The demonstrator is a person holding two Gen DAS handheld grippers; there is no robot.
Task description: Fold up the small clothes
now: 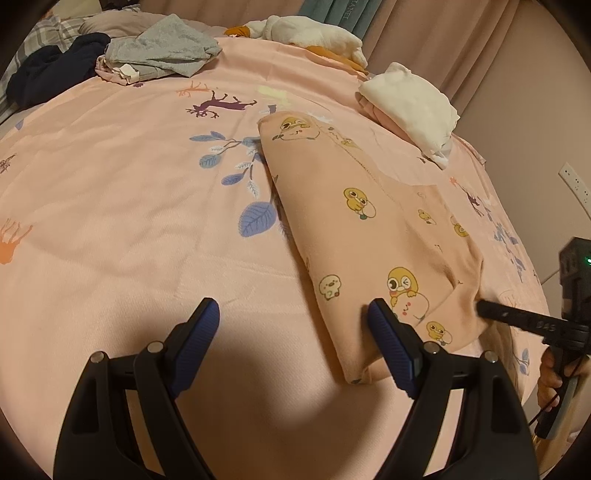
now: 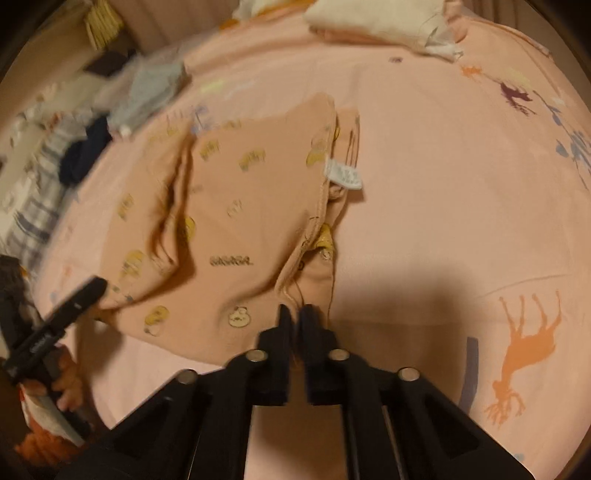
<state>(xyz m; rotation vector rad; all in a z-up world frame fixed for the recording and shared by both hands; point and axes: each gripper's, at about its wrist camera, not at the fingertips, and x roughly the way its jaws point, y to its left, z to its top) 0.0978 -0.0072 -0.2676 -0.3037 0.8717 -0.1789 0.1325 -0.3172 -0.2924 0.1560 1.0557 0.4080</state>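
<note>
A peach garment (image 1: 354, 236) printed with yellow chicks lies partly folded on the pink bed sheet (image 1: 110, 206). My left gripper (image 1: 292, 308) is open above the garment's near left corner, its right finger (image 1: 388, 332) over the cloth and nothing pinched. In the right wrist view the garment (image 2: 240, 206) shows a white label (image 2: 343, 175) and a crumpled hem. My right gripper (image 2: 295, 314) is shut on that hem at the garment's near edge. Its black tip (image 1: 491, 312) meets the garment's right edge in the left wrist view.
A folded white and pink stack (image 1: 410, 107) sits at the far right of the bed. Grey clothes (image 1: 162, 48) and a dark garment (image 1: 55, 70) lie at the far left, a white plush (image 1: 306, 33) at the back. The bed edge and wall socket (image 1: 574, 182) are right.
</note>
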